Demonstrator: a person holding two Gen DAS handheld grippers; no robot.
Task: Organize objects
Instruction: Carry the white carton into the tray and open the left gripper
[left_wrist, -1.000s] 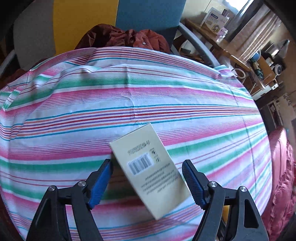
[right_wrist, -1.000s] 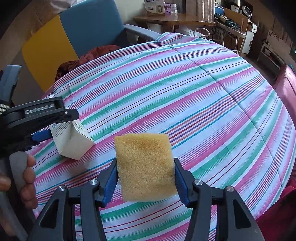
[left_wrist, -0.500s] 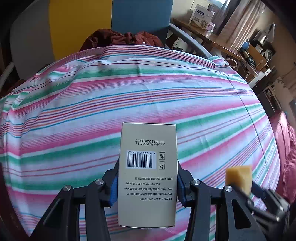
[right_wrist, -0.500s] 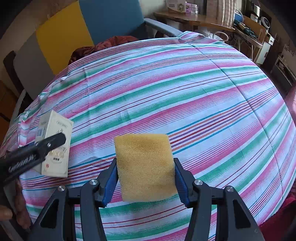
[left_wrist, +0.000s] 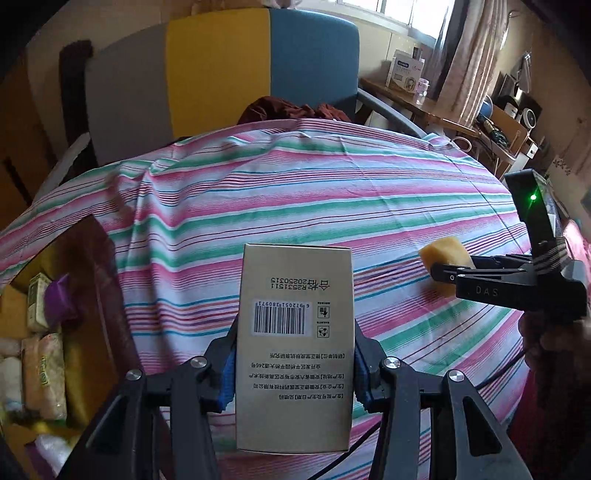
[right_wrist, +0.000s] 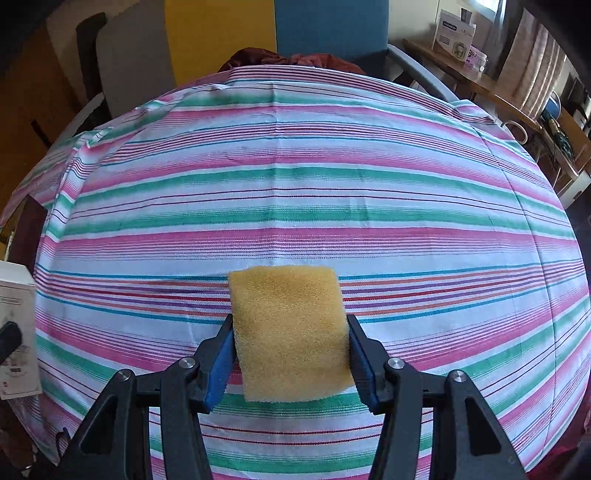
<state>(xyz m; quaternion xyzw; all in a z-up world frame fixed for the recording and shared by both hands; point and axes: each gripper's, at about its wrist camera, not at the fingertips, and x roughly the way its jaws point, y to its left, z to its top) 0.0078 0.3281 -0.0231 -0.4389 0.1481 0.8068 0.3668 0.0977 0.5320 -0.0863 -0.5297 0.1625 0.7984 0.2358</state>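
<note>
Far left in the left wrist view, an open brown box of packaged goods now shows beside the striped pink-green-white tablecloth on the tabletop; it was out of frame half a second ago, so the view has pulled back and swung left. Likely the drop spot, judging by its contents.

Left gripper is clamped on the beige rectangular cardboard carton with a barcode, held upright and squared, off the cloth. A second ago the carton lay skewed between spread jaws; now the grasp is done and it is lifted.

Right gripper is closed on the yellow foam sponge block, above the cloth, same grip as in both earlier frames. The left view shows this gripper higher and closer than before.

Both items are in hand with the tabletop bare; placing is next.
</note>
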